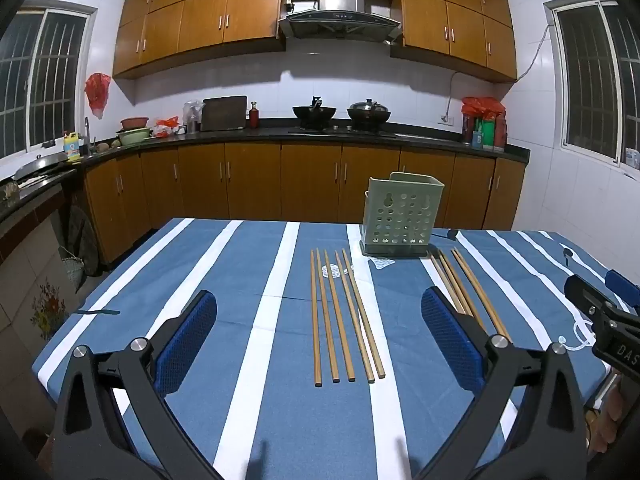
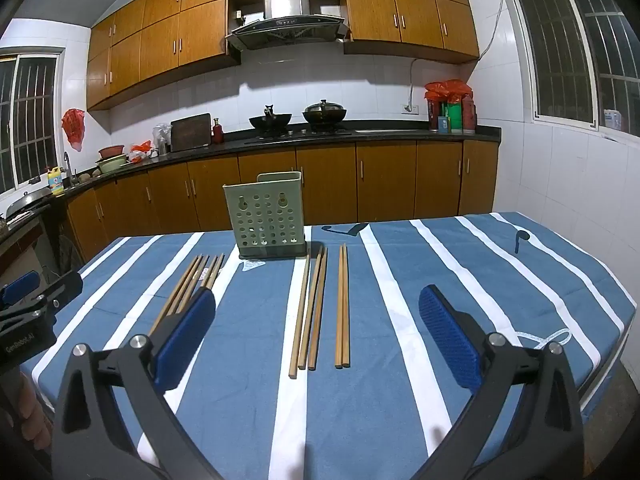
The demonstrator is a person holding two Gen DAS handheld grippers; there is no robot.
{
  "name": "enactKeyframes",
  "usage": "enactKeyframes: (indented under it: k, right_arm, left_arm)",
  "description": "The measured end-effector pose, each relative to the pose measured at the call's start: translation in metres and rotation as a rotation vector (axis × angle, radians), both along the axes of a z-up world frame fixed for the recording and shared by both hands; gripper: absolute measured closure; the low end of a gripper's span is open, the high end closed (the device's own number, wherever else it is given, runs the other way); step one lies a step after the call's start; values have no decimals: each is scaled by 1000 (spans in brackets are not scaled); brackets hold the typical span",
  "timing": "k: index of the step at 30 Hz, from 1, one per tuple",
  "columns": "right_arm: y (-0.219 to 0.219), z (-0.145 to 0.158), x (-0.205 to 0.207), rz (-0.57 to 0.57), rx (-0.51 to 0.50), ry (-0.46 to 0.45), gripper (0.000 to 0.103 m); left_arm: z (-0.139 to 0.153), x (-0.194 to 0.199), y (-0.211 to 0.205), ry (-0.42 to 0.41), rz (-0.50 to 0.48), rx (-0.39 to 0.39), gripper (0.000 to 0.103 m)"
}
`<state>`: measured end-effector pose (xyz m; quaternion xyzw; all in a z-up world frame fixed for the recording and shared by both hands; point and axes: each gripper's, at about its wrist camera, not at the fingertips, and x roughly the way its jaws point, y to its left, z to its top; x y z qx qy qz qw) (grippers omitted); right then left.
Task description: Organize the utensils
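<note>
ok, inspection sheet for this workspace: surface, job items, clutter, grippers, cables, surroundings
Surface: blue tablecloth with white stripes, lying flat on the table.
Job's things: green perforated utensil holder upright at the far side, no utensils seen sticking out; five chopsticks lying loose left of it; five more chopsticks on its right, three grouped and two paired.
Clutter: small clear wrapper in front of the holder.
Grippers: left gripper open, nothing held; right gripper open, nothing held.
Cables: white cord at the table's right edge; wall cord down to a socket.
Surroundings: kitchen counter with two woks, wooden cabinets, range hood, barred windows.
</note>
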<state>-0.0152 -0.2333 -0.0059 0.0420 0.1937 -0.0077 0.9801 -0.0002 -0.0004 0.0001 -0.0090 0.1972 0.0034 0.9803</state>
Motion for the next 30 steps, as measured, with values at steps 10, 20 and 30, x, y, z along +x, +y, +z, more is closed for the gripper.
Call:
enactKeyframes:
  k: [10, 20, 30]
  right_arm:
    - [1, 0, 0, 0, -1, 1, 4]
    - [1, 0, 0, 0, 0, 1, 4]
    - [1, 0, 0, 0, -1, 1, 4]
  left_arm:
    - [0, 0, 0, 3, -1, -3, 2]
    - [0, 0, 0, 5, -1, -4, 2]
    - [0, 0, 0, 7, 0, -4, 2]
